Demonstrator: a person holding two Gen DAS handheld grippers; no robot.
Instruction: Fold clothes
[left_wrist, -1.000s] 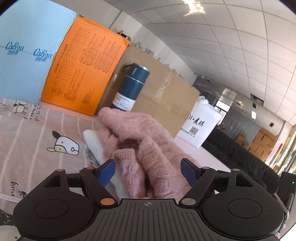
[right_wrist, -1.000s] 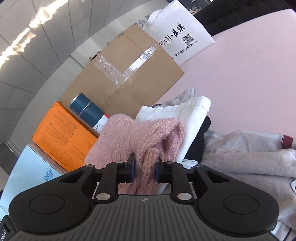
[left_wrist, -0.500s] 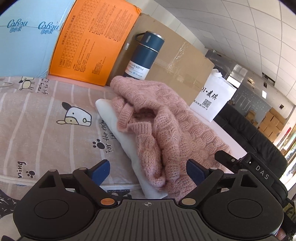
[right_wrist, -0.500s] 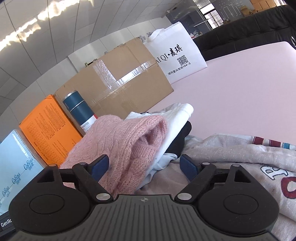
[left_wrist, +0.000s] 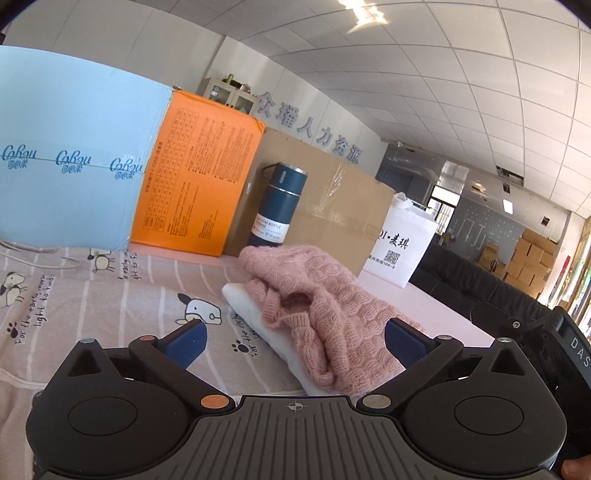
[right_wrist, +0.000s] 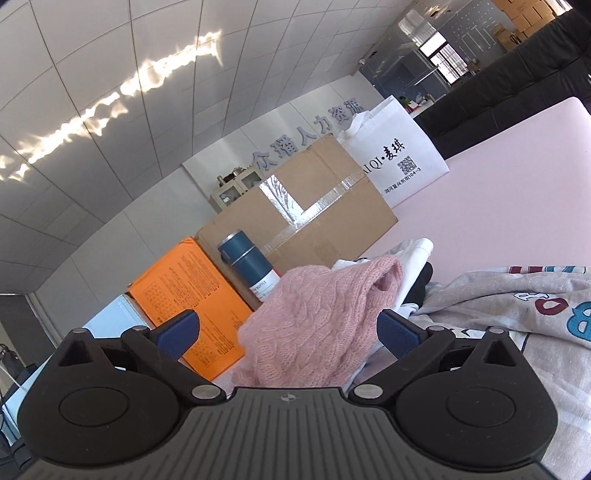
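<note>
On the pink-topped table (left_wrist: 436, 306), at 12 o'clock from both cameras, a pink cable-knit sweater (left_wrist: 325, 306) is seen lying crumpled on top of a folded white garment (left_wrist: 255, 317).

Left gripper (left_wrist: 293, 338): fingers are held wide apart, nothing between them; the sweater lies just beyond the blue pads (left_wrist: 186, 338). A striped sheet printed with cartoon dogs (left_wrist: 92, 295) is spread at 9 o'clock.

Right gripper (right_wrist: 288, 330): fingers likewise spread, nothing gripped. The sweater (right_wrist: 317, 325) is seen between and past the fingertips, with the white garment (right_wrist: 413, 266) and something black behind it at 1 o'clock. A grey lettered garment (right_wrist: 517, 314) is bunched at 3 o'clock.

Behind the pile, at 11 to 12 o'clock, a dark blue vacuum bottle (left_wrist: 277, 206) stands upright against a taped cardboard box (left_wrist: 332, 218); an orange box (left_wrist: 195, 184) and a pale blue carton (left_wrist: 70, 166) are lined up to its left, a white tote bag (left_wrist: 402, 243) to its right.
</note>
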